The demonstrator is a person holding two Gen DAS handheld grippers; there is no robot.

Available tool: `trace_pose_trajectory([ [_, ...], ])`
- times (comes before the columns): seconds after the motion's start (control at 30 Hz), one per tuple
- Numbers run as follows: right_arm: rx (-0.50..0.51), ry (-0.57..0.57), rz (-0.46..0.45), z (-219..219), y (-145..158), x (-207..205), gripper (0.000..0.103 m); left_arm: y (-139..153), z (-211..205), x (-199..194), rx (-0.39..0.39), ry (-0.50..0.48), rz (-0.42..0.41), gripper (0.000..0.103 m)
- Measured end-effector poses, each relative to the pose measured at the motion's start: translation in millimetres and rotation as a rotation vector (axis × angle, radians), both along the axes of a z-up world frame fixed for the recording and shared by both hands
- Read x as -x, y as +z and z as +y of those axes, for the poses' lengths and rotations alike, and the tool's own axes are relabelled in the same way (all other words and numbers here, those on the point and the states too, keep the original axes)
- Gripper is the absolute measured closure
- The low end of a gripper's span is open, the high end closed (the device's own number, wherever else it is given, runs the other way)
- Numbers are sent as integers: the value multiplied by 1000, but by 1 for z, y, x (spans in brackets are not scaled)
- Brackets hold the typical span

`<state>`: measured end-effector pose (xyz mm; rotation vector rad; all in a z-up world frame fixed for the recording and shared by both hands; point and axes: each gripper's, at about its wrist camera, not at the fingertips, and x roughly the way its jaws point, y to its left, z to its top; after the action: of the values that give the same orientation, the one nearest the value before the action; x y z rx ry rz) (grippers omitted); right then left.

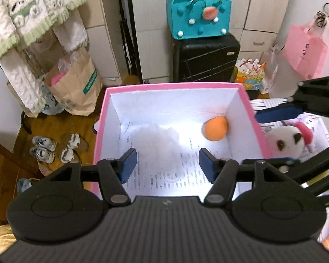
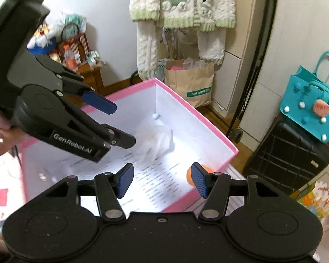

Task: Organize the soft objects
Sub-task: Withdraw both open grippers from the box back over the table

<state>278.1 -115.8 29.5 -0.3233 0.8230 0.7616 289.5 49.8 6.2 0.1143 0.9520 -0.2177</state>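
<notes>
Left wrist view: my left tongs (image 1: 166,164) hang released over the pink box (image 1: 173,86), nothing btwn the pads. White puff (image 1: 158,144) lies mid-box, orange ball (image 1: 215,128) in the far right corner. Right tongs (image 2: 162,179) also released, empty. Plush (image 1: 287,140) sits outside, just beside the box's right wall.

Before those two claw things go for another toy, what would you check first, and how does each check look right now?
1. Left gripper empty, jaws apart: ok.
2. Right gripper empty, jaws apart: ok.
3. White fluffy item lying inside the pink box: ok.
4. Orange ball inside the box, in a corner: ok.
5. Plush toy outside the box, beside its wall: not ok, not yet put away.
6. Clear path to the plush: cannot tell, blurred.
</notes>
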Motion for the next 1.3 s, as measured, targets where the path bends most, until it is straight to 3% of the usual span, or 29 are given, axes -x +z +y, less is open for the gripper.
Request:
trace_pose_trajectory([
  [0.2,-55,-24,-7,-24,25,43,40,28,7,38,28,-21,-23,40],
  [0.4,-63,-42,-45,-39,38,88,40,57,2,90,-15,-74,-105,39],
  [0.63,-91,-68,-64,-64,52,143,40,84,-6,140,-10,-147,-130,30],
  [0.93,-88,-101,-64,-95,54,196,39,85,-31,192,-21,-260,-64,28],
  [1.3,-98,-116,-39,-119,19,230,39,64,-52,236,5,-328,-55,28],
])
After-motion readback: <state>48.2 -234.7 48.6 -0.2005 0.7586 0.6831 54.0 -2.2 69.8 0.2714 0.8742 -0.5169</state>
